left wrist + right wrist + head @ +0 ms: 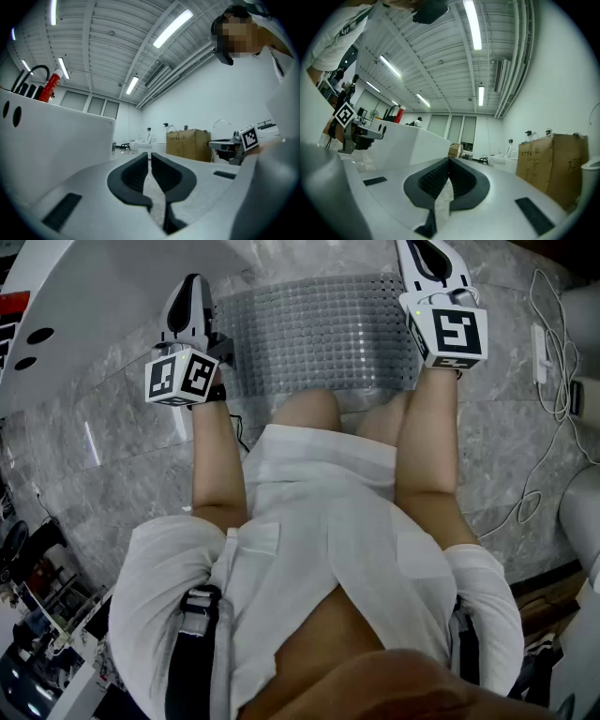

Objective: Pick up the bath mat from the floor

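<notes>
On the grey stone floor (pixel 103 465) in front of my knees, the translucent gridded bath mat (pixel 319 334) spans from my left gripper (pixel 151 157) to my right gripper (pixel 449 164). Both pairs of fingers are pressed together, each pinching one end of the mat. In the right gripper view a clear fold of it sits between the pads (pixel 432 180). In the left gripper view a speckled sliver fills the slit between them. Whether the far part of the mat has left the floor I cannot tell. The step in hand, as I judge it, is the lift. It is done well by raising both grips together and level, spaced so that the edge between them runs taut. The rise should be slow, because so thin a bite on a limp, slick sheet could slip out.
</notes>
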`<state>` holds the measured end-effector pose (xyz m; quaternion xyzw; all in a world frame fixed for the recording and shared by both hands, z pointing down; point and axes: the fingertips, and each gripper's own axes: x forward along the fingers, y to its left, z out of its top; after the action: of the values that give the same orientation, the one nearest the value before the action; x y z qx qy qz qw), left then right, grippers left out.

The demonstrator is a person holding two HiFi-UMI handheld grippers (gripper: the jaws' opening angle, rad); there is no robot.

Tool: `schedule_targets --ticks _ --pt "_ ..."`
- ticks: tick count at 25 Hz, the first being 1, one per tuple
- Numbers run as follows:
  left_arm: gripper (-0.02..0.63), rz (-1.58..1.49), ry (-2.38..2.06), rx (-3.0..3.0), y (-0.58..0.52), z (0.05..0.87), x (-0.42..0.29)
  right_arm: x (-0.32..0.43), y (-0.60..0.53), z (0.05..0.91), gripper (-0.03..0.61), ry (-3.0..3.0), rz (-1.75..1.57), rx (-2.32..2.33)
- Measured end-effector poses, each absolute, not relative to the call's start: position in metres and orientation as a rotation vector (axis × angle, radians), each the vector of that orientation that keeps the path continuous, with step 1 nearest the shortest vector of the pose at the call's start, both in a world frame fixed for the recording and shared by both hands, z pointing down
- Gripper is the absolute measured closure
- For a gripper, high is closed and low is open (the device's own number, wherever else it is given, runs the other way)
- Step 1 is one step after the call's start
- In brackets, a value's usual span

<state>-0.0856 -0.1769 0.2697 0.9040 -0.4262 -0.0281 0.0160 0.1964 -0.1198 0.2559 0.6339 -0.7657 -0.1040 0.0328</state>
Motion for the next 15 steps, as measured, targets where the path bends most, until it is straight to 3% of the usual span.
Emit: schedule_targets --ticks 15 --pt "0.583 -0.07 -1.334 2.785 -0.177 0.287 -0.096 0.182 -0.124 0.252 0.548 -2.457 -0.356 1.957"
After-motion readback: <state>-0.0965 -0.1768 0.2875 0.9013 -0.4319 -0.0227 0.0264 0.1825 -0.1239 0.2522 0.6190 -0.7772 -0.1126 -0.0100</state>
